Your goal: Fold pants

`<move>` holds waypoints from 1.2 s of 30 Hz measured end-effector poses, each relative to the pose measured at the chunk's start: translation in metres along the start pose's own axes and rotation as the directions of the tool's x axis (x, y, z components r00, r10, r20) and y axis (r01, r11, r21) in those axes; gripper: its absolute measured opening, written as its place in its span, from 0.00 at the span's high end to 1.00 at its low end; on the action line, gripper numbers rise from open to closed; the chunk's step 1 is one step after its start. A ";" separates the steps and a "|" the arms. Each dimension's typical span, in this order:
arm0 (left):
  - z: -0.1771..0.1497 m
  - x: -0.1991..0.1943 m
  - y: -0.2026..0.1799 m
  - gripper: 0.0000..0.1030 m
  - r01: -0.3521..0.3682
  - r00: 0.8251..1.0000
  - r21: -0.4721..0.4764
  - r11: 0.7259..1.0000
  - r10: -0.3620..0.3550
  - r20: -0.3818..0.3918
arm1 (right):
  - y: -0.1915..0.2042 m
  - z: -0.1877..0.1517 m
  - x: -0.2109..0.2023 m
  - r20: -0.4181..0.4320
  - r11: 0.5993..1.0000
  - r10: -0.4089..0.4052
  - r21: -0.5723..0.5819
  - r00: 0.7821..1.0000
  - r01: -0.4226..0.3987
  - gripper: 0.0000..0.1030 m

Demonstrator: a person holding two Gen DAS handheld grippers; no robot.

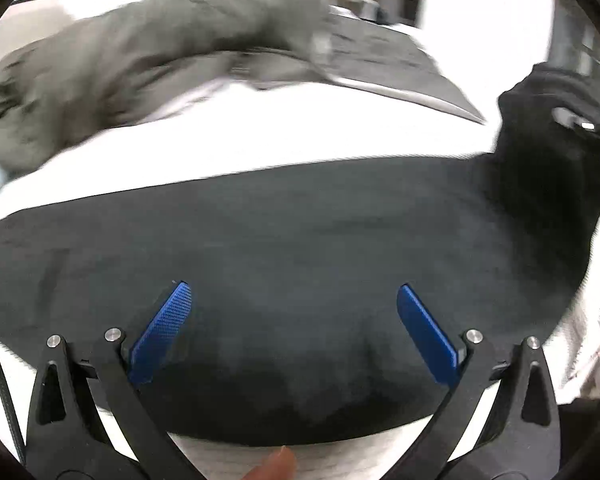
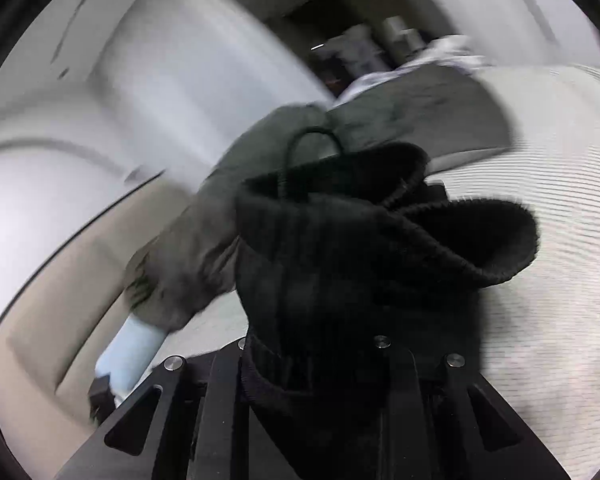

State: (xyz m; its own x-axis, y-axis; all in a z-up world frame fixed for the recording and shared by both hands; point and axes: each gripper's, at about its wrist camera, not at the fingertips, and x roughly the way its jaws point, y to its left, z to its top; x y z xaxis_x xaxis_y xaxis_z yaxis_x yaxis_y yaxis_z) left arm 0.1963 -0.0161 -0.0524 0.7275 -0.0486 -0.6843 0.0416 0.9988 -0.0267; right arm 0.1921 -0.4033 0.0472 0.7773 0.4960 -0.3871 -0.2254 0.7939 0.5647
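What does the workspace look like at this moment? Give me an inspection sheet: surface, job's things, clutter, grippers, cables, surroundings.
Surface: white bedding, ribbed texture.
Job's things: black pants lie spread across it; their waistband end, with a cord loop, is bunched up and lifted.
Clutter: grey-green garment beyond, blurred; pale blue item at its end.
Grippers: left gripper open above the pants, blue pads apart; right gripper shut on the waistband end.
Cables: black cable at the left wrist view's edge.
Surroundings: blurred pale walls, dark opening with indistinct objects.
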 end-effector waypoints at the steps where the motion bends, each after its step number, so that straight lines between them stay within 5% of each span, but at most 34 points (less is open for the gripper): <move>1: -0.001 -0.005 0.020 0.01 -0.031 0.999 -0.030 0.999 0.031 0.009 | 0.019 -0.003 0.011 -0.010 0.999 0.031 -0.033 0.999 -0.031 0.79; 6: -0.008 -0.020 0.110 0.01 -0.106 0.994 -0.187 0.977 0.111 0.020 | 0.141 -0.048 0.098 -0.237 0.937 0.159 -0.270 0.958 -0.222 0.72; 9: -0.014 -0.023 0.149 0.01 -0.131 0.991 -0.256 0.958 0.137 0.004 | 0.177 -0.106 0.155 -0.487 0.879 0.065 -0.386 0.871 -0.281 0.35; 12: -0.018 -0.029 0.167 0.01 -0.111 0.993 -0.285 0.952 0.119 0.011 | 0.172 -0.145 0.177 -0.630 0.867 -0.041 -0.408 0.776 -0.286 0.34; 13: -0.018 -0.030 0.167 0.01 -0.104 0.994 -0.280 0.954 0.113 0.013 | 0.169 -0.146 0.174 -0.631 0.868 -0.056 -0.413 0.773 -0.275 0.34; 15: -0.013 -0.028 0.155 0.01 -0.077 0.997 -0.244 0.967 0.082 0.013 | 0.158 -0.134 0.154 -0.594 0.878 -0.044 -0.407 0.803 -0.253 0.32; 17: -0.008 -0.025 0.133 0.01 -0.045 0.999 -0.196 0.980 0.047 0.004 | 0.140 -0.123 0.126 -0.534 0.898 -0.040 -0.390 0.845 -0.204 0.21; 19: -0.008 -0.017 0.100 0.01 -0.036 0.999 -0.099 0.994 0.033 -0.038 | 0.110 -0.109 0.102 -0.453 0.912 -0.118 -0.401 0.884 -0.083 0.19; 22: -0.018 0.001 0.061 0.00 -0.135 0.983 0.105 0.985 0.147 -0.111 | 0.060 -0.114 0.086 -0.452 0.907 -0.269 -0.416 0.851 0.066 0.19; 24: -0.021 0.004 0.056 0.00 -0.143 0.980 0.118 0.983 0.156 -0.119 | 0.030 -0.124 0.069 -0.490 0.903 -0.337 -0.410 0.804 0.128 0.19; 29: -0.014 -0.008 0.058 0.00 -0.157 0.984 0.038 0.987 0.159 -0.083 | 0.018 -0.115 0.041 -0.486 0.949 -0.214 -0.308 0.848 0.063 0.19; 32: -0.005 -0.020 0.053 0.00 -0.150 0.989 -0.023 0.988 0.150 -0.005 | 0.024 -0.117 0.036 -0.497 0.973 -0.117 -0.231 0.860 -0.001 0.30; 36: 0.002 -0.029 0.028 0.00 -0.056 0.997 -0.039 0.998 0.057 0.043 | 0.025 -0.130 0.042 -0.530 0.983 -0.043 -0.176 0.847 -0.060 0.47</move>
State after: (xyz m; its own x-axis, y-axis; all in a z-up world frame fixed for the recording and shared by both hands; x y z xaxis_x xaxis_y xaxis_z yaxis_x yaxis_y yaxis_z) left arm 0.1784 0.0134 -0.0318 0.7576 0.0082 -0.6527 -0.0253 0.9995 -0.0168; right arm 0.1423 -0.3166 -0.0497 0.3565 0.5722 -0.7386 -0.3714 0.8121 0.4500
